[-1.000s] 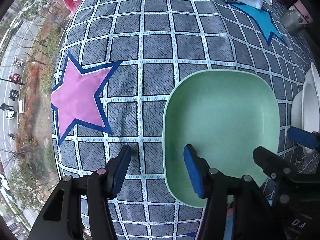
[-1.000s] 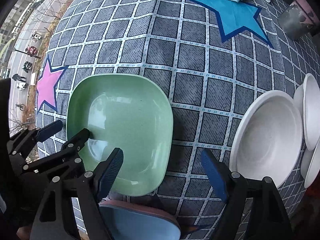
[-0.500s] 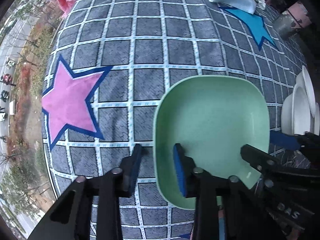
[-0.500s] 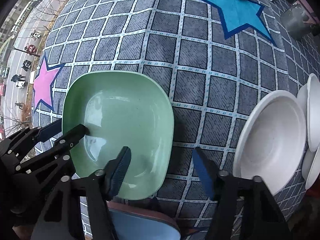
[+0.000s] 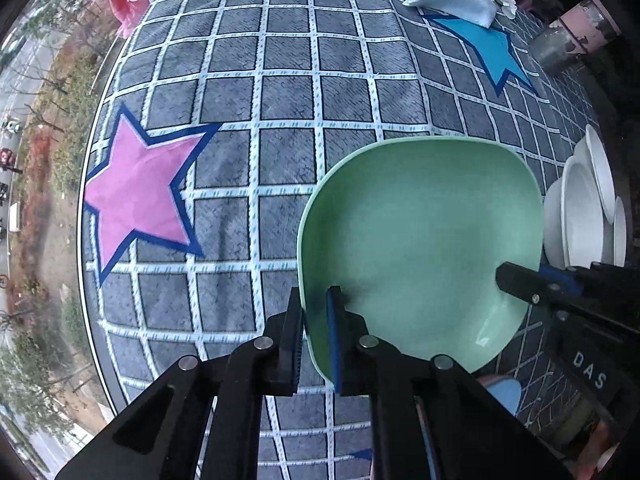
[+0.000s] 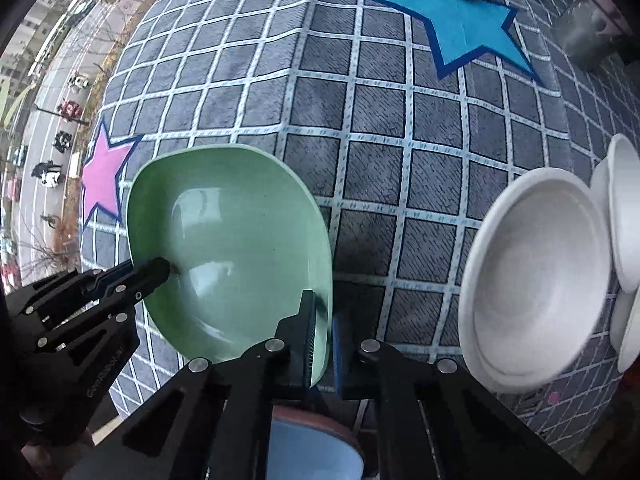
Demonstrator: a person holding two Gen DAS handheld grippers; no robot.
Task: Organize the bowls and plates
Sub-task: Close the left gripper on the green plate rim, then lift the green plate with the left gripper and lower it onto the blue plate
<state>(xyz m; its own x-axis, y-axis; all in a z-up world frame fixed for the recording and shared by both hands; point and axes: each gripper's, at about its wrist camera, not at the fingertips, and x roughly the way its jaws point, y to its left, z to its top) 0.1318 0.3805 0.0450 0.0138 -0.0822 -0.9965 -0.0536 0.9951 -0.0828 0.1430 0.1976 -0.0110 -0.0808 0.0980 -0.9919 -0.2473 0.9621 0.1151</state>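
Green plate pinched at both rims — two grippers.
Left gripper [image 5: 316, 334] clamps the left rim of the green plate [image 5: 420, 240], right gripper [image 6: 324, 340] the right rim; clear checkered cloth [image 6: 380, 168] beyond — white bowls [image 6: 536, 272] at the tabletop's right edge.

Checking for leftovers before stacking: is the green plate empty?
Empty: the square green plastic plate shows only bare glossy surface, apart from gripper fingers clamped on its rim.

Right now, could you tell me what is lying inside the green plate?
Nothing lies loose in the green plate; only one finger of the left gripper and one of the right gripper reach inside its rim. The cloth under it is hidden.
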